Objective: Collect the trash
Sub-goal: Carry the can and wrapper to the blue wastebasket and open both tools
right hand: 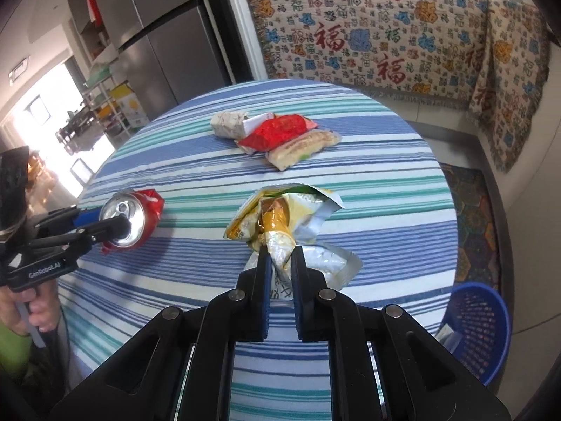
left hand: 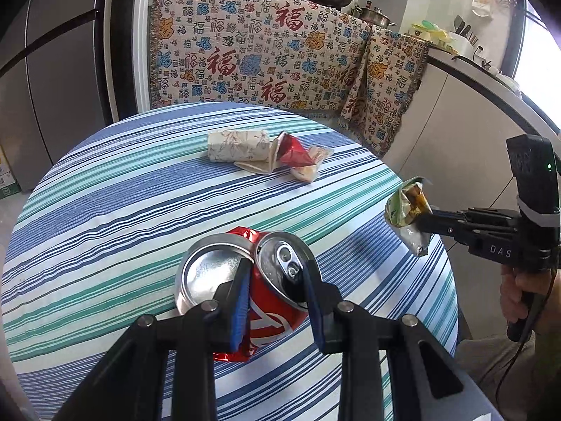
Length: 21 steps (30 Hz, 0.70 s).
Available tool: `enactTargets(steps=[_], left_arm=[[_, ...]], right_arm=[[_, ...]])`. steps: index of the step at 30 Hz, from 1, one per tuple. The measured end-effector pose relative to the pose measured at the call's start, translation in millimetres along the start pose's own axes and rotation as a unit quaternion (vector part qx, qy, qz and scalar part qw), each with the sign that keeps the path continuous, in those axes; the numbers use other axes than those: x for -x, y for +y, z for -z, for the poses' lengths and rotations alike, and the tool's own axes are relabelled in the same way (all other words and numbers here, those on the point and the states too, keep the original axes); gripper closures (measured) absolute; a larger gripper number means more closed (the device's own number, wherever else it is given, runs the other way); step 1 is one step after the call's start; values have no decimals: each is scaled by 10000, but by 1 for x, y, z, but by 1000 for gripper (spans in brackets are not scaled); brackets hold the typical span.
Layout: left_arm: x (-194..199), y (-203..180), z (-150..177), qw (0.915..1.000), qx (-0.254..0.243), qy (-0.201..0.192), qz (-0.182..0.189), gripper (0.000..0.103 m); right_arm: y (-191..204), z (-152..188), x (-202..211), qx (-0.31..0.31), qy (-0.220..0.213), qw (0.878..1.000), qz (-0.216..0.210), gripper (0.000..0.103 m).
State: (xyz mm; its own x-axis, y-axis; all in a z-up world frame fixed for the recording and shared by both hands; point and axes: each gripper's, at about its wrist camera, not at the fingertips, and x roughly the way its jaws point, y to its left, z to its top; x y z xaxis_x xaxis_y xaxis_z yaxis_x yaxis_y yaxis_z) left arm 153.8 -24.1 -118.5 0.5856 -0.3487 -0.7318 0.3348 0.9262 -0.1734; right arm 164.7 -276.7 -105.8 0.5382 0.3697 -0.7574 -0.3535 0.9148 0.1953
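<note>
With both bits of trash already pinched and hanging just above the striped round worktop (right hand: 385, 182), best to carry them level and slow over to the blue perforated plastic basket (right hand: 480, 326) on the floor at the right edge, and let go only once well over its rim. Probably smart to drop the wrapper first, since that side sits nearer the basket.

Left tool (left hand: 277, 287): partly closed, blue pads clamped on the crushed red aluminium drink can (left hand: 245, 291), one pad at the folded waist, the other on the silver lid by the pull tab. Grip looks a bit off-centre, so no jerky swings or it might twist out.

Right tool (right hand: 280, 263): pinched nearly shut on the twisted neck of the crumpled yellow-and-silver foil snack wrapper (right hand: 280, 217). Thin and floppy stuff, torn open at the top, so likely to flutter; no need to squeeze harder.

Still to collect, further back on the cloth: a floral-printed paper roll (left hand: 236, 145), touching a flattened red packet (right hand: 277, 131), with a pale beige snack pack (right hand: 301, 149) just beside that.
</note>
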Motion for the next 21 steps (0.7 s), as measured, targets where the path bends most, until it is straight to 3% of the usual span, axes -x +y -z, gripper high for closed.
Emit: enactTargets(steps=[15, 21], left_arm=[[-40, -90, -28, 9969, -382, 131, 671, 74], [-49, -138, -38, 9905, -749, 185, 1134, 74]], right_arm=[[-70, 22, 43, -838, -263, 9960, 130, 94], [-132, 36, 80, -1540, -506, 9855, 502, 94]])
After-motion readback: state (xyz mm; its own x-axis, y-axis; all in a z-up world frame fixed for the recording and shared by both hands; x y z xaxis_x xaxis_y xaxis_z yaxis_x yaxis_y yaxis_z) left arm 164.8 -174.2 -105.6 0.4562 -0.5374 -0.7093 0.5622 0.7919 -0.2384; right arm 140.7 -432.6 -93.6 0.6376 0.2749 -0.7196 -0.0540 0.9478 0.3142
